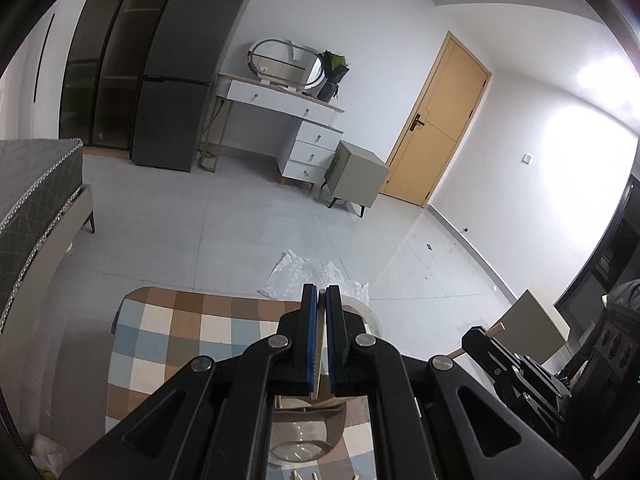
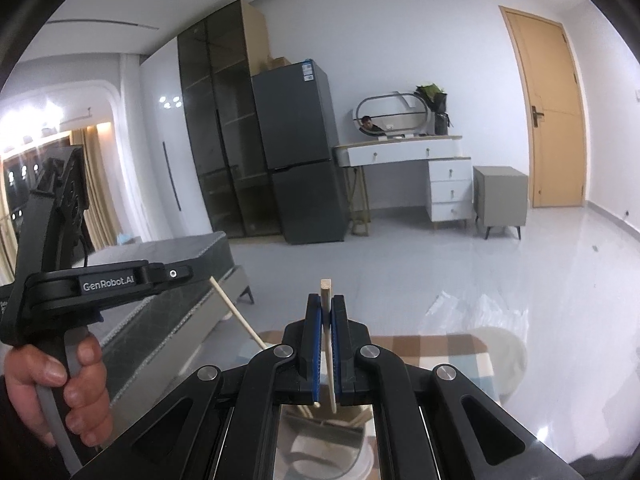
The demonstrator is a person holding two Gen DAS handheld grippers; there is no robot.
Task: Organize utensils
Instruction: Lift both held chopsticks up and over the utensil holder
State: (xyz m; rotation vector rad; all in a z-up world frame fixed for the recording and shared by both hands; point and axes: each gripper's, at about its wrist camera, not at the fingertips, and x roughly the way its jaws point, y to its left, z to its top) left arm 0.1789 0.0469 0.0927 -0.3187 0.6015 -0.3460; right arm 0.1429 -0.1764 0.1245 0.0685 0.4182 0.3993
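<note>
We carry one light, stiff wooden chopstick (image 1: 319, 350) pinched in the left hand-held gripper (image 1: 322, 294) and another chopstick (image 2: 327, 320) in the right hand-held gripper (image 2: 326, 300); both are slim, so a mid-shaft grip steadies them above the checkered tabletop (image 1: 168, 332).

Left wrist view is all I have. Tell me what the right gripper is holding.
Observer: The right gripper is shut on a wooden chopstick, whose square end pokes up past the fingertips.
Operator: Now describe my own stick from the outside.
Observer: The left gripper is shut on a second chopstick, most of which slants down out of it.
Operator: Report what holds that gripper.
Observer: A hand is wrapped around its handle.
</note>
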